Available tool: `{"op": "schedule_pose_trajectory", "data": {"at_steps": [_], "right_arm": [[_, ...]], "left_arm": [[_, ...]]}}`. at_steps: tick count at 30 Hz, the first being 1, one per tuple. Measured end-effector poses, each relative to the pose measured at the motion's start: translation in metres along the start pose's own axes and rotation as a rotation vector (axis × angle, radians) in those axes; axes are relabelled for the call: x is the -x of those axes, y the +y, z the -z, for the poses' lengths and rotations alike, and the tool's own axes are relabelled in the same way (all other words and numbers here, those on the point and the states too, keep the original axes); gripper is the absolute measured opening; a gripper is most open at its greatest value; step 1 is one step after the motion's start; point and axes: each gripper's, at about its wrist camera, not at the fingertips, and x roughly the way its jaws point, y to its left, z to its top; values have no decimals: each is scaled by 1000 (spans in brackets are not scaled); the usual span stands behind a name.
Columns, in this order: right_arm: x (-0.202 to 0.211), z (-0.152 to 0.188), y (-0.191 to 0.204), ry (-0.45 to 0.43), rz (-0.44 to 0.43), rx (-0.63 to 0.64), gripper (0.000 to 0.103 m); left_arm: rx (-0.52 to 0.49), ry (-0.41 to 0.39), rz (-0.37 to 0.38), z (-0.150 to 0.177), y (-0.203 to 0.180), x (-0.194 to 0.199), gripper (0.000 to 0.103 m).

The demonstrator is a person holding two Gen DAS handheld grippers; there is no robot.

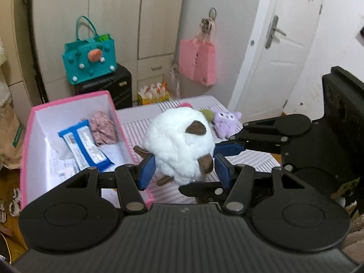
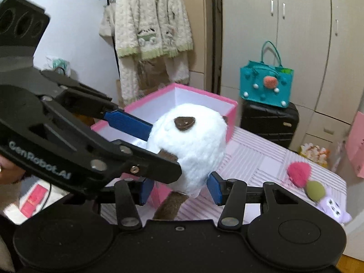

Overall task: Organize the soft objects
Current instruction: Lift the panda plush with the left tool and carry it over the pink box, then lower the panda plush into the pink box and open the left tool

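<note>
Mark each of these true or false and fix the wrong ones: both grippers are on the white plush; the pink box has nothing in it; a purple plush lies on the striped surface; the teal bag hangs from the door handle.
1. Both grippers are on the white plush. True: the left gripper and the right gripper each have blue pads at the sides of the white plush.
2. The pink box has nothing in it. False: the pink box holds a blue packet and a pink patterned pouch.
3. A purple plush lies on the striped surface. True: the purple plush lies on the striped surface.
4. The teal bag hangs from the door handle. False: the teal bag stands on a black suitcase.
</note>
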Motion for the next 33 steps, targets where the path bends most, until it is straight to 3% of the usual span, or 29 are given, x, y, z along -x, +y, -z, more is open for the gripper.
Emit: {"op": "schedule_pose_trajectory", "data": {"at_steps": [10,17,28,33], "right_arm": [[-43,-53,19,-76,-43,103,56],[-99,-78,23,-65,-128,111,56],[-193,-91,15,97,-228,109,56],[-220,-87,16,151,-241,104,56]], "left_arm": [[27,-91,-90,-17,54,22,56],[115,-101,-161,-22,103,6,56],[222,27,-248,-18,174,-47,56],[276,81,-247,-11,197,-67,56]]}}
